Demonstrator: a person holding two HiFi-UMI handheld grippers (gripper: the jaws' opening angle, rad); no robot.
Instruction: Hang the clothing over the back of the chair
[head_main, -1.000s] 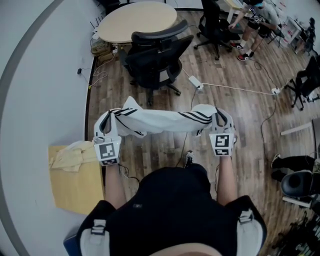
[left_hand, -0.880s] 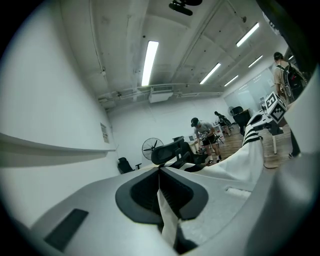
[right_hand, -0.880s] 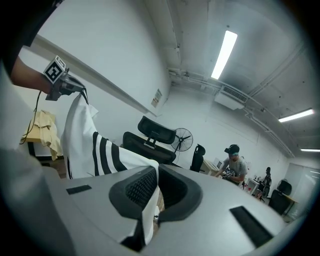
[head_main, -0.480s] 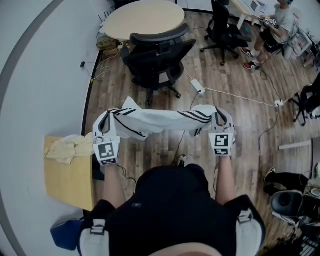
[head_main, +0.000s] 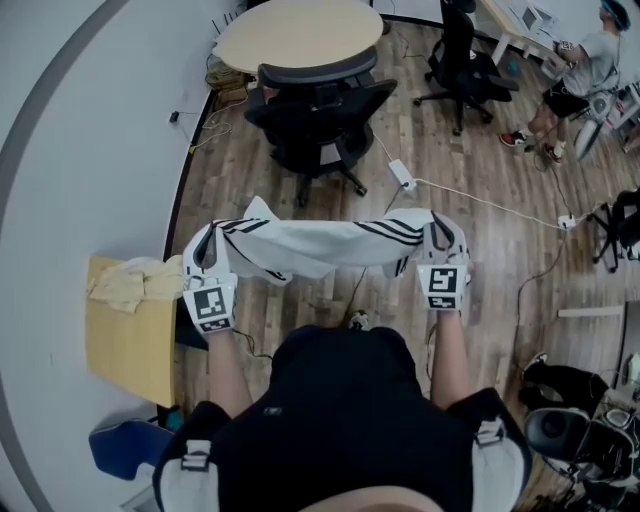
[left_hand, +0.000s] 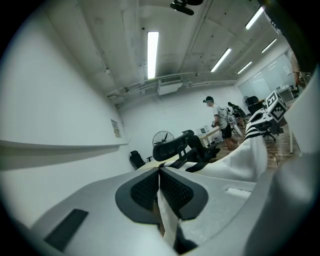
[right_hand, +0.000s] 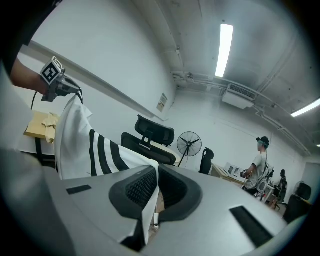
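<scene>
While the person stands on the wood floor (head_main: 480, 240), both claws hold one white garment (head_main: 320, 245) with black stripes, and it is stretched level between them in front of the body, clear of the floor. The left claw (head_main: 206, 255) is closed on the garment's left end; in the left gripper view a thin fold of white fabric is pinched between its dark ribbed pads (left_hand: 145, 190), and the rest of the garment runs off to the right. The right claw (head_main: 440, 238) is closed on the other end in the same way, with a white edge caught between its pads (right_hand: 140, 186) and the striped part trailing off to the left. Loose fabric bunches over the top of each claw, and the middle of the garment sags a little.

The black chair (head_main: 320, 100) stands ahead of the person, well apart from the garment and just beside a round desk (head_main: 295, 30). A white power strip (head_main: 402, 173) lies on the floor to the right of the chair, with its cable running off to the right. At the person's left a crumpled yellow cloth (head_main: 125, 285) lies on a tan desk (head_main: 125, 350) against the white wall. Another person (head_main: 585, 65) is at the upper right, near a second chair (head_main: 470, 65).
</scene>
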